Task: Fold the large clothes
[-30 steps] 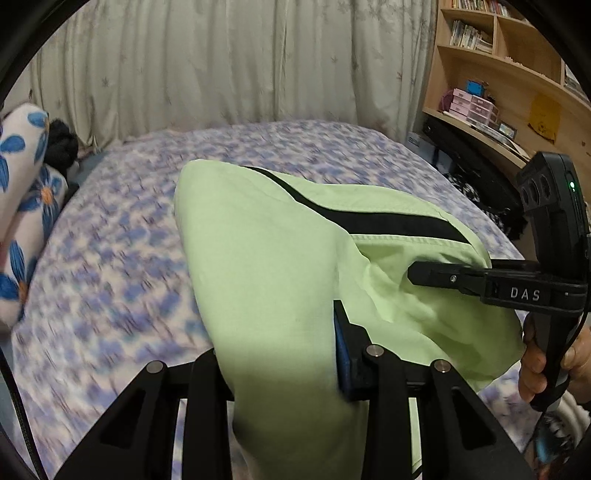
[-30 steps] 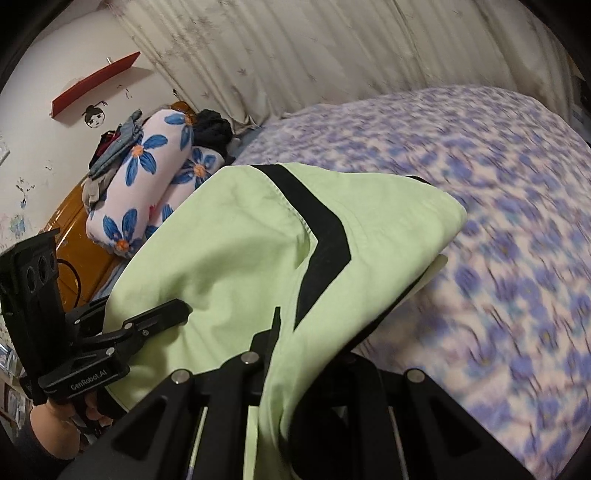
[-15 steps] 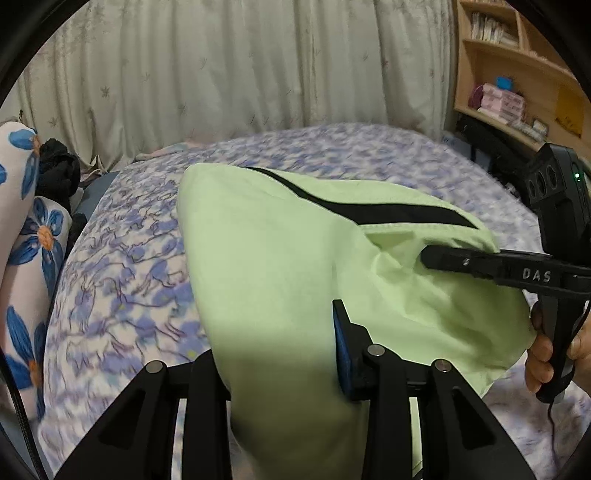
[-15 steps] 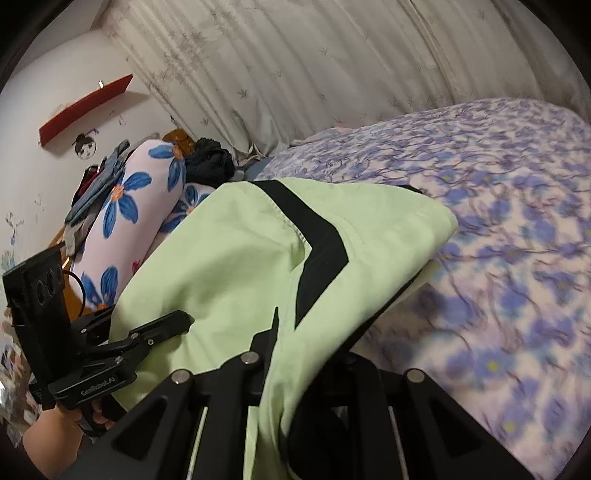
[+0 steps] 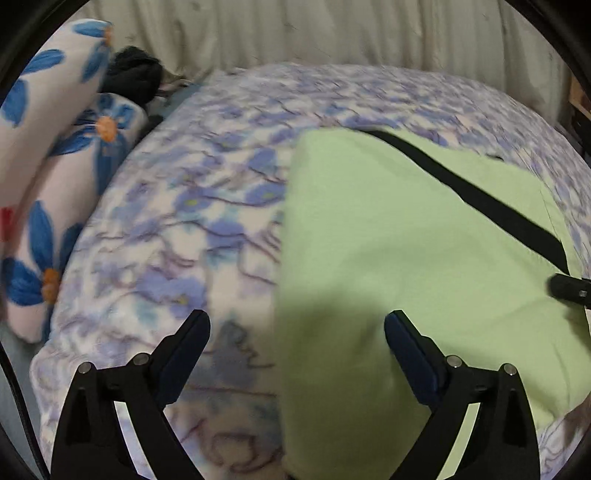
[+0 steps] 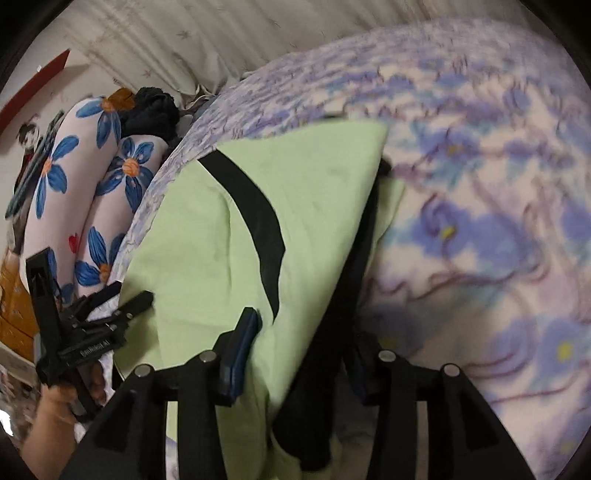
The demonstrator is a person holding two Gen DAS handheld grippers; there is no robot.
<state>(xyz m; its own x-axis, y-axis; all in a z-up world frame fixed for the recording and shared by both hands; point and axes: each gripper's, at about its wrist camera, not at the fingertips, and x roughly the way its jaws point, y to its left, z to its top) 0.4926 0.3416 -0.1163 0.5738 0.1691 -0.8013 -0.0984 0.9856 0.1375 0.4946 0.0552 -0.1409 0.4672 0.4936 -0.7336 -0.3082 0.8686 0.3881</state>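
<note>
A light green garment [image 5: 406, 266] with a black stripe [image 5: 476, 199] lies folded on the purple floral bedspread [image 5: 192, 229]. My left gripper [image 5: 297, 332] is open and empty, its fingers straddling the garment's left edge. In the right wrist view the garment [image 6: 229, 229] drapes between the fingers of my right gripper [image 6: 299, 347], which has parted a little with the cloth still in the gap. The left gripper [image 6: 110, 317] shows at the garment's left edge there. The right gripper's tip [image 5: 569, 288] shows at the far right of the left wrist view.
White pillows with blue flowers [image 5: 48, 155] are stacked at the bed's left. A dark bundle of clothing [image 5: 133, 77] lies by them. A pale curtain [image 5: 314, 33] hangs behind the bed. Wooden furniture [image 6: 11, 306] stands at the left.
The garment has come down onto the bed. My left gripper has let go of it and opened wide. My right gripper's fingers have parted slightly around the cloth.
</note>
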